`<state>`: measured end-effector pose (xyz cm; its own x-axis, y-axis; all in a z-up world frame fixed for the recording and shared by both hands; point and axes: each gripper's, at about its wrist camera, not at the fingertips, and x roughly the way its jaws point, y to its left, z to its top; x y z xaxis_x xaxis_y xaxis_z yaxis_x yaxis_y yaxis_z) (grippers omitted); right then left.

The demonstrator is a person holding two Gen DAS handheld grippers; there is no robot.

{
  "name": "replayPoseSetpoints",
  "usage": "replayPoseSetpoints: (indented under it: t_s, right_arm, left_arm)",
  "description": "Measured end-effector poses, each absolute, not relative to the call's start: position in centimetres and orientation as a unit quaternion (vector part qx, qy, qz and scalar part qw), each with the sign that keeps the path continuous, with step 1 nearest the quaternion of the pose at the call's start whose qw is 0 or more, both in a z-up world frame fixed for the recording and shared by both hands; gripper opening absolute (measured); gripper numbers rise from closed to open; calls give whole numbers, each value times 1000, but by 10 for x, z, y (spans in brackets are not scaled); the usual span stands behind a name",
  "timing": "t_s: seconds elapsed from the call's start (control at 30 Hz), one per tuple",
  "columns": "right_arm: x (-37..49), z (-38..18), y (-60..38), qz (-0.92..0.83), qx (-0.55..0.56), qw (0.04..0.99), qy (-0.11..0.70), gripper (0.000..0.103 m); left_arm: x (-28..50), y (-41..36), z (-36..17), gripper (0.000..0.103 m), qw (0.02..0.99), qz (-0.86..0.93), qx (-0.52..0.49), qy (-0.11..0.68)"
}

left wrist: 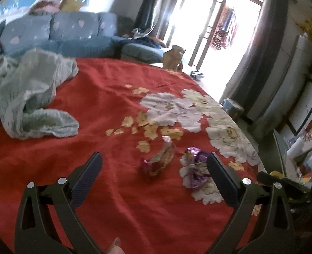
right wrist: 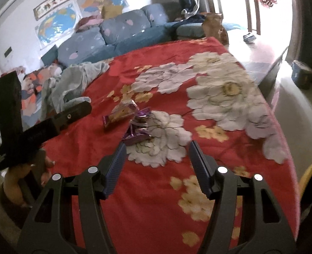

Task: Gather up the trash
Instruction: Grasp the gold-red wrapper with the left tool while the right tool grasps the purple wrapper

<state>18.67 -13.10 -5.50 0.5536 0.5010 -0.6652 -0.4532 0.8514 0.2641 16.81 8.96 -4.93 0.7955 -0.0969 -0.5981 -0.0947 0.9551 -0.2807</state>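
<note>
Two crumpled snack wrappers lie on a red floral blanket (left wrist: 105, 97) spread over a bed. One is a gold wrapper (left wrist: 162, 158) with purple ends, the other a shiny purple wrapper (left wrist: 196, 169) just right of it. My left gripper (left wrist: 153, 155) hovers open and wide just short of them; the purple one lies beside its right finger, and nothing is gripped. In the right wrist view the gold wrapper (right wrist: 122, 112) and purple wrapper (right wrist: 138, 129) lie ahead and to the left of my right gripper (right wrist: 158, 145), which is open and empty. The left gripper's black body (right wrist: 71, 112) shows at the left.
A crumpled pale green cloth (left wrist: 33, 93) lies on the blanket's far left. A blue sofa (left wrist: 71, 33) stands behind the bed, with a brown paper bag (left wrist: 174, 57) at the far corner. The bed edge drops off at the right, where a blue bin (left wrist: 233, 108) stands on the floor.
</note>
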Motion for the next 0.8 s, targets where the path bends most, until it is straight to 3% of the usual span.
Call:
replayPoseSetpoints:
  t_s: [0.03, 0.13, 0.3, 0.53, 0.6, 0.7, 0.8]
  right_arm:
    - [189, -57, -127, 273, 30, 879, 390, 54]
    - [199, -63, -111, 282, 28, 873, 398, 54]
    - [214, -76, -92, 286, 19, 865, 413, 53]
    - [234, -94, -80, 287, 32, 854, 434, 51]
    - [237, -97, -79, 288, 34, 852, 437, 46]
    - [238, -98, -78, 297, 40, 847, 439, 30]
    - [235, -97, -76, 301, 36, 848, 434, 27]
  left_arm:
    - [170, 94, -52, 81, 933, -4, -158, 324]
    - [177, 102, -61, 68, 925, -20, -179, 335]
    - [188, 111, -76, 54, 909, -47, -213, 354]
    - [202, 114, -87, 49, 899, -59, -225, 370]
    - [206, 114, -89, 46, 897, -61, -228, 374]
    - [210, 110, -93, 42, 894, -65, -227, 381]
    - [213, 106, -96, 34, 893, -71, -223, 385]
